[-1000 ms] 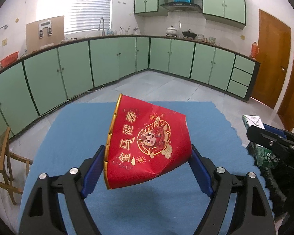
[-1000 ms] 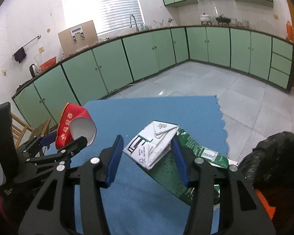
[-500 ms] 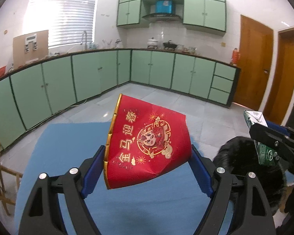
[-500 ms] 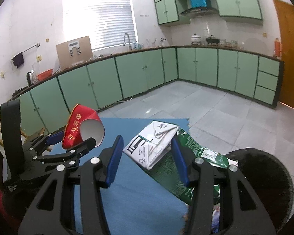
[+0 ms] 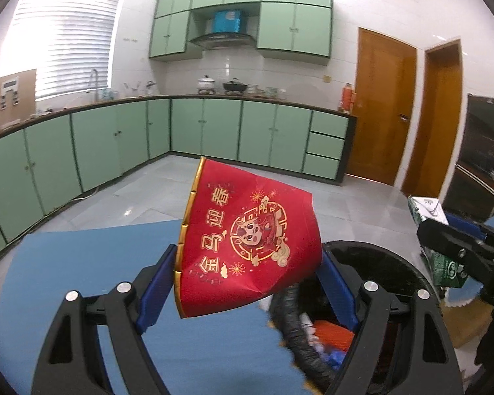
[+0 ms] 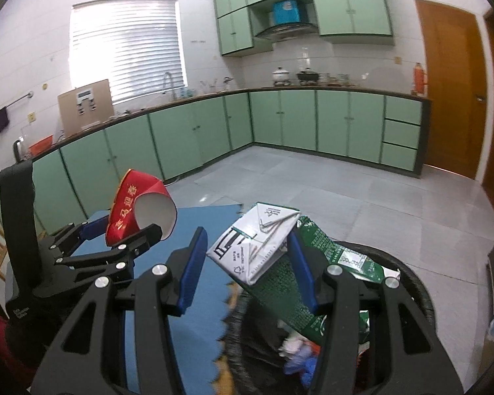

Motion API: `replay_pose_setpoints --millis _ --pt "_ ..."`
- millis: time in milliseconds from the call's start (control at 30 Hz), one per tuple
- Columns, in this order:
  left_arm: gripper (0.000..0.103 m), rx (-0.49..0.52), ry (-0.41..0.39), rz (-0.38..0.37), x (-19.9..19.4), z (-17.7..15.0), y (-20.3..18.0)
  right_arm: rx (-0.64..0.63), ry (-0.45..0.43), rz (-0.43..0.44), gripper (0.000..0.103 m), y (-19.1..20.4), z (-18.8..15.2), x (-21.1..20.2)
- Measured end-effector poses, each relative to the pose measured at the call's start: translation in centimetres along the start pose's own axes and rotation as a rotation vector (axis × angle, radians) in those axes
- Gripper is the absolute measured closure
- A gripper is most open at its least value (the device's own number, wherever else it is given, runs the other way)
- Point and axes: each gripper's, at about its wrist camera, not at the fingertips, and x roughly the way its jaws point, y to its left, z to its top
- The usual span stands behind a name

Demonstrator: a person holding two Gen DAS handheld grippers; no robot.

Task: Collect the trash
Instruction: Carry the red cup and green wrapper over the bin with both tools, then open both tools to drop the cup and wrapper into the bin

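Both pieces of trash are lifted but not yet dropped. The left gripper point(image 5: 247, 283) clamps a flattened red paper cup with gold lettering point(image 5: 247, 250) over the blue table mat's point(image 5: 82, 263) edge, beside the black-lined trash bin point(image 5: 378, 256). The right gripper point(image 6: 243, 270) pinches a crushed green-and-white drink carton point(image 6: 257, 243) above the bin's mouth, which already holds scraps; releasing both remains.

Window point(image 6: 125, 49) daylight glares; fisheye edges bend darkly.
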Motion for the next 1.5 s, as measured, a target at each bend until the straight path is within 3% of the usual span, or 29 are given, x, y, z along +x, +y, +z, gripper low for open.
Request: replay_pose_setpoints --millis 433,1000,1233,1500 --pt "0.022 0.064 0.050 -0.119 5.3 -1.9 -6.7 0.077 0.052 -0.066 0.055 -7.0 -3.1 1.1" --pt "0.022 0.101 0.162 -0.150 12.1 -5.0 -10.4 0.180 0.139 -0.103 0.053 -11.8 -6.3 5.9" --pt "0.019 0.123 0.207 -0.200 13.0 -5.5 -10.8 0.245 0.128 -0.125 0.026 -12.9 -6.5 5.6" --pt "0.017 0.076 0.208 -0.194 12.0 -5.5 -9.2 0.259 0.105 -0.143 0.016 -12.6 -6.5 3.6"
